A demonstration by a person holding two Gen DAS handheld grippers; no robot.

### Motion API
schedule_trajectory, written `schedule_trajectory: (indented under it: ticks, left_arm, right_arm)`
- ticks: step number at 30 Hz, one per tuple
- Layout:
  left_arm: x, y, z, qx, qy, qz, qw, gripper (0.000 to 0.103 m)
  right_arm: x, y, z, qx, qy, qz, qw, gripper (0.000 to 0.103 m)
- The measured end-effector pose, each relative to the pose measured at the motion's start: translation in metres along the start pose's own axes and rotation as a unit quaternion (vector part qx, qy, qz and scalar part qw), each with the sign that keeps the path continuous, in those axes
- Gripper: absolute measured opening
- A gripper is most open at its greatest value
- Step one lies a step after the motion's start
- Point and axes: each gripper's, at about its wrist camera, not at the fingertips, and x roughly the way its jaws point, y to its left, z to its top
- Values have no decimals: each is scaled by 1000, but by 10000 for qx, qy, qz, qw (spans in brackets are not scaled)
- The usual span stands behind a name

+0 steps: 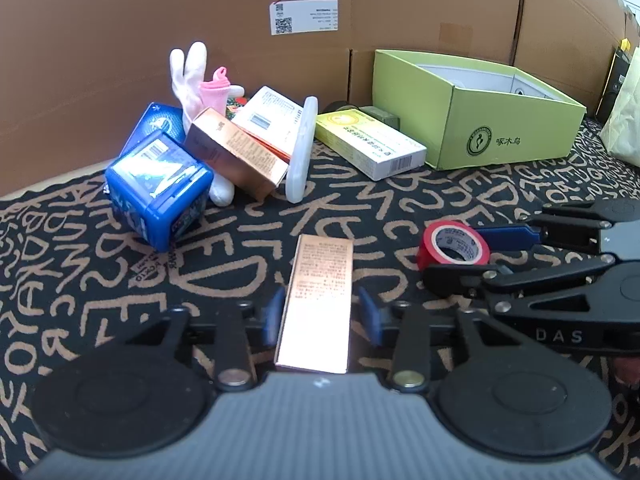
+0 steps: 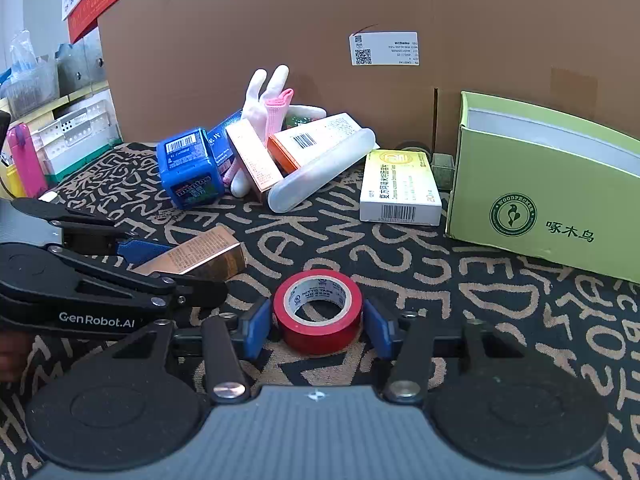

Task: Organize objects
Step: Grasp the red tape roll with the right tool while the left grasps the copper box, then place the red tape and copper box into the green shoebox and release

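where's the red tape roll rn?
Right wrist view, low centre: red tape roll lies on the patterned mat between the right tool pads, copper box to its left.

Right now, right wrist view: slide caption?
Right gripper straddles red tape roll; left gripper at copper box.

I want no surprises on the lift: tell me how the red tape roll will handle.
The red tape roll lies flat on its side, so it probably won't roll. It looks stiff and light. Its glossy rim may slip between the right tool pads.
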Motion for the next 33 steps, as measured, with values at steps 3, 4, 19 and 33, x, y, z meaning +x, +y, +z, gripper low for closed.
schedule_trajectory:
  ticks: [3,4,19,33]
  left_arm:
    - [-1,-3,4,-67,57,6,10000,31]
    - [-1,-4,6,-93,65,-43,9999,31]
    - [-13,-98,112,347,-997,-1134,9879,31]
    - [79,-180,199,259,-808,-1382,9868,31]
  right_arm:
    - [-2,-2,-1,53,-14,30,10000,51]
    - [-3,-3,-1,96,-22,59,9999,51]
    - [-79,-78,39,405,-1145,-620,9907,51]
    - [-61,-189,74,391,-1056,-2261,9676,51]
